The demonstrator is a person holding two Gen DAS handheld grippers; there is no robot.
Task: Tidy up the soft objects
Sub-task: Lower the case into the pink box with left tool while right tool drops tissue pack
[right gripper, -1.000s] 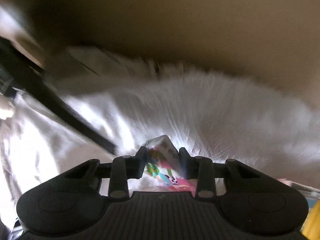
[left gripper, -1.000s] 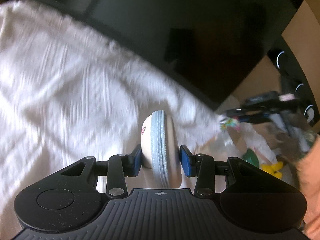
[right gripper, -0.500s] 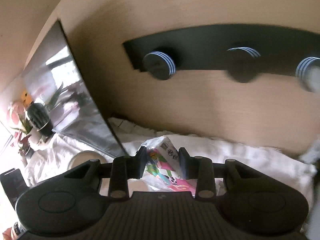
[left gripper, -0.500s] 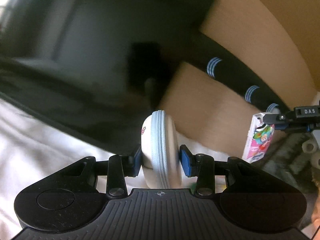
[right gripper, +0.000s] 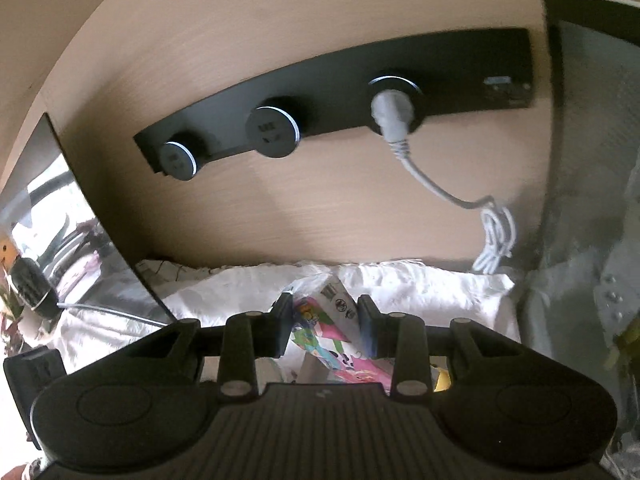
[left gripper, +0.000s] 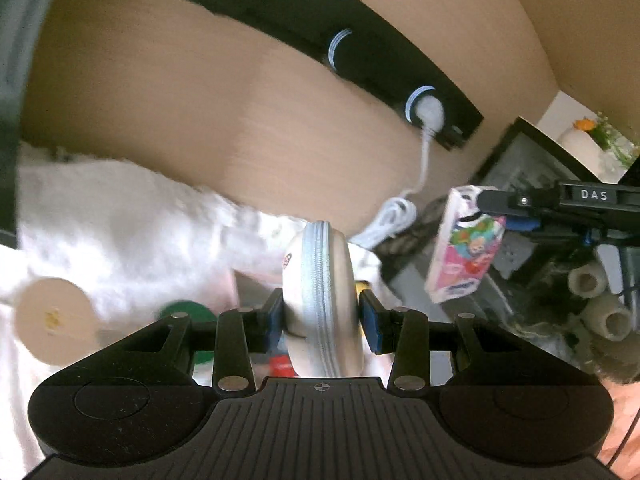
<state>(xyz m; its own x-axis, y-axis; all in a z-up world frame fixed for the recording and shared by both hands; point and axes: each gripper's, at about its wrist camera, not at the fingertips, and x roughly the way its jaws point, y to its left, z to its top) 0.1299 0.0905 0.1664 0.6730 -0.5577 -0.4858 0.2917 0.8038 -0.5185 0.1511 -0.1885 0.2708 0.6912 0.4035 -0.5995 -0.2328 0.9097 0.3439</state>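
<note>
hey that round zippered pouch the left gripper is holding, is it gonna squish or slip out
The pouch keeps its rounded shape between the left gripper pads, so it is probably semi-stiff, not floppy. Its curved sides narrow toward the zipper seam, so it could slide or twist if the grip loosens. It looks light for its size.

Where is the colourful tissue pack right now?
The tissue pack is clamped in the right gripper. In the left wrist view it hangs at right, beside the zippered pouch that the left gripper holds.

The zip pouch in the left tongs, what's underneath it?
Under the pouch, white cloth shows, with something red, yellow and a green disc. The tongs' body hides the rest.
</note>
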